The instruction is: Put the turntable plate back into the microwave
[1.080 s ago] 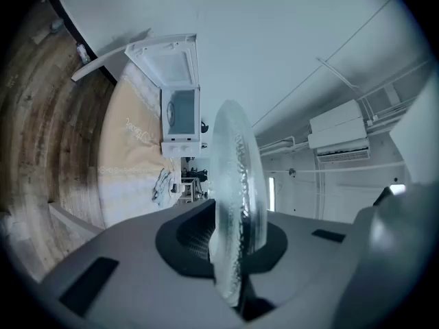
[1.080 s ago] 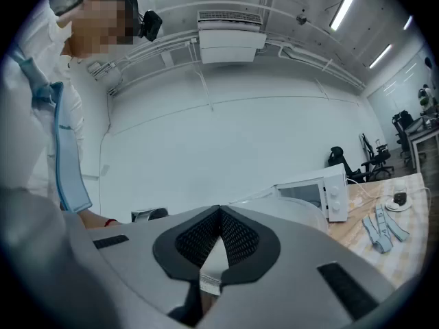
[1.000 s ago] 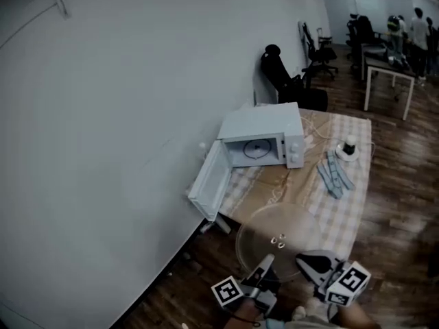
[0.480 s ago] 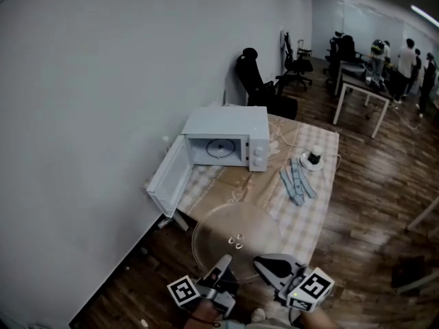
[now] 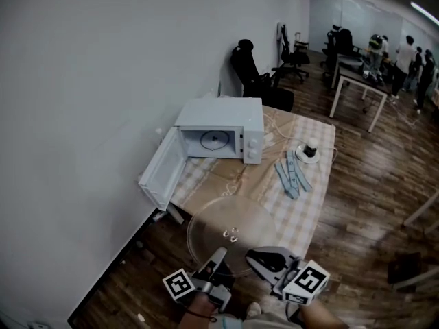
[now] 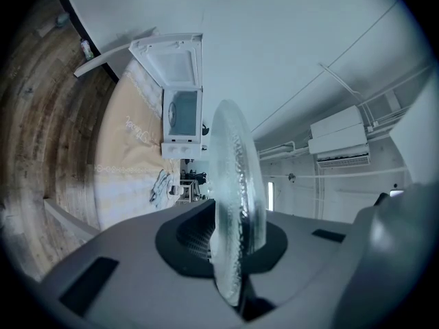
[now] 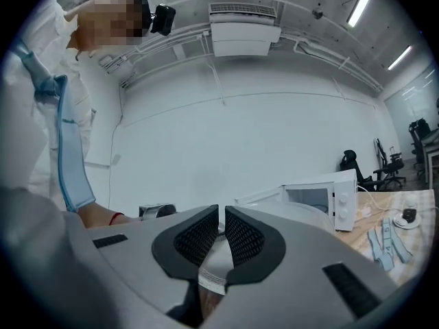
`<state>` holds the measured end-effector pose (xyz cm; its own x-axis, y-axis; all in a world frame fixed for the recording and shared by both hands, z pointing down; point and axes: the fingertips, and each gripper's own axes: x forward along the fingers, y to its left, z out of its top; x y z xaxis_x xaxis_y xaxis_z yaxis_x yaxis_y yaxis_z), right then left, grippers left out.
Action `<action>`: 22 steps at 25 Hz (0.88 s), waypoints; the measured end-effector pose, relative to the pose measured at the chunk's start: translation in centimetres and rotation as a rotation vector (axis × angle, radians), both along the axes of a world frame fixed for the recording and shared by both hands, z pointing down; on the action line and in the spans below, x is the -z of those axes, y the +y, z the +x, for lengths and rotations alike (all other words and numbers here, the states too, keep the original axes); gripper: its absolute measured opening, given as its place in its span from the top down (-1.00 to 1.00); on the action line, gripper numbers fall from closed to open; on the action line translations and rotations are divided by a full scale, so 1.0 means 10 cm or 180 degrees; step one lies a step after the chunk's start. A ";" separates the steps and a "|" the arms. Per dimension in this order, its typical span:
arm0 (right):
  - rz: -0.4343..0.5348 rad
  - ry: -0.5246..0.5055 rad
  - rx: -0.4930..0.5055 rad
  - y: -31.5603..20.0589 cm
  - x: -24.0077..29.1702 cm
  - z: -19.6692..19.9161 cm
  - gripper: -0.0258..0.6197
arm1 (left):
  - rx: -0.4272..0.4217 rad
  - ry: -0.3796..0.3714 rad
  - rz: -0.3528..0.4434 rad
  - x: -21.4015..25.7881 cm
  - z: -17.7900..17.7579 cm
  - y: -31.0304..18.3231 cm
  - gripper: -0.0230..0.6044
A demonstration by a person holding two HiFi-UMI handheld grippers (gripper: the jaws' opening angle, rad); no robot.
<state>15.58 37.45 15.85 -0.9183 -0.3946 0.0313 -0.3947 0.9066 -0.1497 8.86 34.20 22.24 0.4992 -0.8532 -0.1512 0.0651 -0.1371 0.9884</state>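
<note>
The turntable plate (image 5: 230, 228) is not in the microwave (image 5: 221, 120) yet. It hangs roughly flat in the air over the near edge of the worktop (image 5: 305, 208). The left gripper (image 5: 218, 256) carries it alone, with its fingers clenched on the plate's near rim. In the left gripper view the glass stands edge-on, pinched between the two pads. From that grip the disc reaches away from the person, toward the oven.

The right gripper (image 5: 259, 258) sits just beside the rim on the plate's right. Its fingers are drawn almost together, and as far as I can tell they pinch nothing.

What matters now is the line ahead. The open cavity (image 5: 214, 140) faces the person from the far side of the worktop, well apart from the plate's leading edge and a little to the left of it. The door (image 5: 161, 170) is swung out on the left, on the same side as the carrying hand. I judge the plate must travel forward and stay level, and the left arm must keep clear of that door.
</note>
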 end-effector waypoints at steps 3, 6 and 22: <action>0.0129 0.0123 0.0035 -0.04 -0.02 -0.01 0.81 | 0.0022 0.0008 -0.0013 0.00 0.01 -0.04 0.87; 0.0250 0.0287 0.0078 -0.07 -0.07 -0.02 0.81 | 0.0035 -0.0005 -0.0011 -0.01 0.04 -0.09 0.87; 0.0151 0.0399 -0.0077 -0.69 -0.26 -0.37 0.81 | 0.0024 0.0129 -0.0121 -0.21 -0.30 -0.65 0.87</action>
<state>11.88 30.55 18.46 -0.8985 -0.4205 0.1261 -0.4295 0.9014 -0.0550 5.90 27.66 24.35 0.4868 -0.8625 -0.1386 0.1044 -0.1000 0.9895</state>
